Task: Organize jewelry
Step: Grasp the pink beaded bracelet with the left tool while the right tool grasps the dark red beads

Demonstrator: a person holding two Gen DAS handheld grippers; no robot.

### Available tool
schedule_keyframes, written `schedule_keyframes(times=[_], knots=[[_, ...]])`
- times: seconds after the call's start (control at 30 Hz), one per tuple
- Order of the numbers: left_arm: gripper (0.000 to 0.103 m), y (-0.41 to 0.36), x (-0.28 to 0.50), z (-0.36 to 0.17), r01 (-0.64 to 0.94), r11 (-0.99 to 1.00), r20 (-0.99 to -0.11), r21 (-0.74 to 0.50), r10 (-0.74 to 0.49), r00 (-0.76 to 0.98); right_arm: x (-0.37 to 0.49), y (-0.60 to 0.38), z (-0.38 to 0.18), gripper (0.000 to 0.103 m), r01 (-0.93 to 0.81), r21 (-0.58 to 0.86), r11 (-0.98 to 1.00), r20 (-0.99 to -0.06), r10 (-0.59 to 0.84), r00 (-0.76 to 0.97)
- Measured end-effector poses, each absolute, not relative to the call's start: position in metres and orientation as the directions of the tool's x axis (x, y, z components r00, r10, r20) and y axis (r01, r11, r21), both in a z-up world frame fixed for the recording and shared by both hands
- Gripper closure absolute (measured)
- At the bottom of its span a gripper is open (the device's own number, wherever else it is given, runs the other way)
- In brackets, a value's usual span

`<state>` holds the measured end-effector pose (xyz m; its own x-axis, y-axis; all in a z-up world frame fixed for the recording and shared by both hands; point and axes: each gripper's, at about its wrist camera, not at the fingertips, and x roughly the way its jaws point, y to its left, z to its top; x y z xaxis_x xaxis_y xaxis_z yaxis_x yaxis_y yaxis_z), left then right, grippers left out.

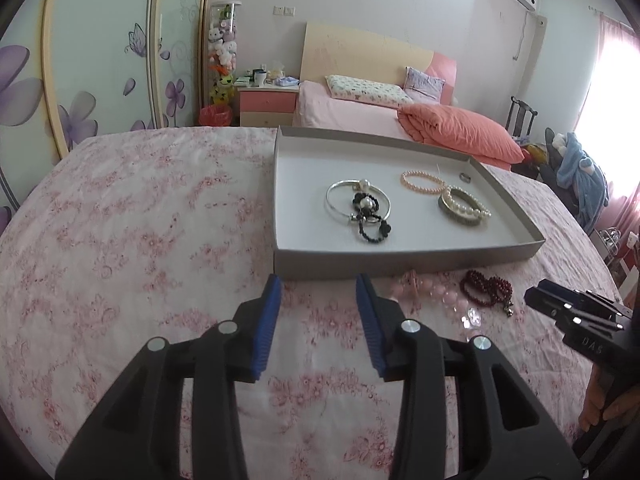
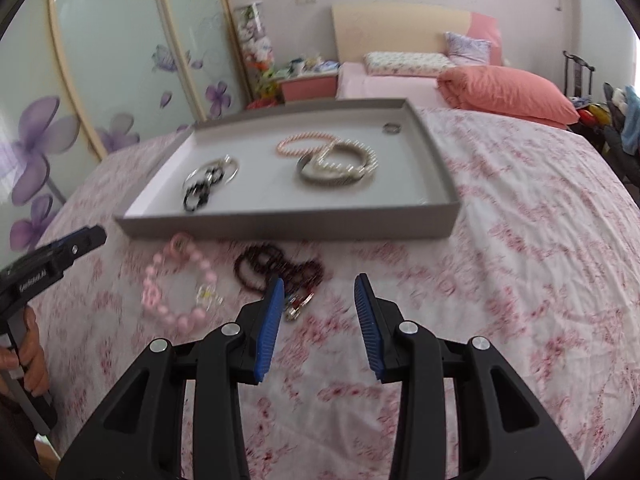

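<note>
A shallow grey tray (image 1: 400,258) (image 2: 280,230) lies on a floral cloth. In it lie a silver bangle with black beads (image 1: 360,208) (image 2: 208,182), a pink pearl bracelet (image 1: 422,182) (image 2: 304,142), a white pearl bracelet on a grey band (image 1: 464,208) (image 2: 340,166) and a small ring (image 1: 464,177) (image 2: 392,128). In front of the tray lie a pink bead bracelet (image 1: 438,294) (image 2: 176,292) and a dark red bead string (image 1: 486,288) (image 2: 276,268). My left gripper (image 1: 318,284) is open and empty before the tray. My right gripper (image 2: 320,284) (image 1: 560,306) is open, just right of the red beads.
The floral cloth (image 1: 140,220) (image 2: 520,220) covers the whole surface. Behind it stand a pink bed with an orange quilt (image 1: 460,132), a bedside cabinet (image 1: 266,104) and a flowered wardrobe (image 1: 80,60).
</note>
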<state>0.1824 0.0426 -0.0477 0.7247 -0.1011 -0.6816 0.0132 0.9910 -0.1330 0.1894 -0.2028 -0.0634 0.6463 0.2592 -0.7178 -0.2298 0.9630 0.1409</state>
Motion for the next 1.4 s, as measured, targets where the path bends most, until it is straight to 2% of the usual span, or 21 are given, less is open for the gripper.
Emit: schedule_keyframes(times=[0.13, 0.23, 0.33, 0.4, 0.57, 0.83, 0.87, 1.0, 1.1, 1.17, 1.2, 1.4], knots=[[0.06, 0.042, 0.182, -0.049, 0.014, 0.992, -0.684, -0.129, -0.1, 0.723, 0.189, -0.194, -0.068, 0.063, -0.246, 0.118, 0.962, -0.736, 0.251, 0.628], [0.059, 0.042, 0.182, -0.051, 0.012, 0.992, -0.688, -0.129, -0.098, 0.719, 0.191, -0.19, -0.072, 0.056, -0.244, 0.105, 0.964, -0.751, 0.238, 0.616], [0.059, 0.042, 0.184, -0.054, 0.009, 0.992, -0.692, -0.128, -0.096, 0.715, 0.193, -0.188, -0.076, 0.054, -0.242, 0.09, 0.966, -0.761, 0.224, 0.608], [0.059, 0.043, 0.184, -0.055, 0.008, 0.992, -0.694, -0.129, -0.096, 0.713, 0.195, -0.186, -0.078, 0.048, -0.239, 0.079, 0.968, -0.767, 0.212, 0.606], [0.059, 0.043, 0.186, -0.058, 0.001, 0.991, -0.699, -0.13, -0.093, 0.709, 0.199, -0.18, -0.08, 0.041, -0.247, 0.05, 0.968, -0.774, 0.194, 0.603], [0.058, 0.042, 0.189, -0.061, -0.001, 0.992, -0.708, -0.129, -0.091, 0.701, 0.21, -0.168, -0.078, 0.04, -0.262, 0.024, 0.965, -0.778, 0.183, 0.601], [0.058, 0.041, 0.189, -0.061, 0.0, 0.992, -0.708, -0.128, -0.091, 0.7, 0.211, -0.167, -0.078, 0.041, -0.266, 0.023, 0.964, -0.777, 0.185, 0.602], [0.057, 0.04, 0.189, -0.061, 0.009, 0.992, -0.709, -0.123, -0.094, 0.699, 0.21, -0.164, -0.076, 0.075, -0.283, 0.027, 0.959, -0.769, 0.201, 0.607], [0.056, 0.035, 0.189, -0.06, 0.023, 0.992, -0.712, -0.123, -0.105, 0.695, 0.207, -0.169, -0.076, 0.089, -0.272, 0.041, 0.961, -0.768, 0.205, 0.607], [0.056, 0.032, 0.189, -0.06, 0.038, 0.991, -0.716, -0.13, -0.12, 0.688, 0.205, -0.174, -0.075, 0.09, -0.253, 0.045, 0.966, -0.767, 0.196, 0.611], [0.056, 0.03, 0.19, -0.06, 0.044, 0.99, -0.719, -0.134, -0.128, 0.683, 0.205, -0.176, -0.076, 0.093, -0.24, 0.048, 0.97, -0.767, 0.189, 0.613], [0.056, 0.011, 0.194, -0.064, 0.108, 0.982, -0.745, -0.153, -0.186, 0.641, 0.198, -0.204, -0.075, 0.094, -0.112, 0.052, 0.992, -0.769, 0.111, 0.629]])
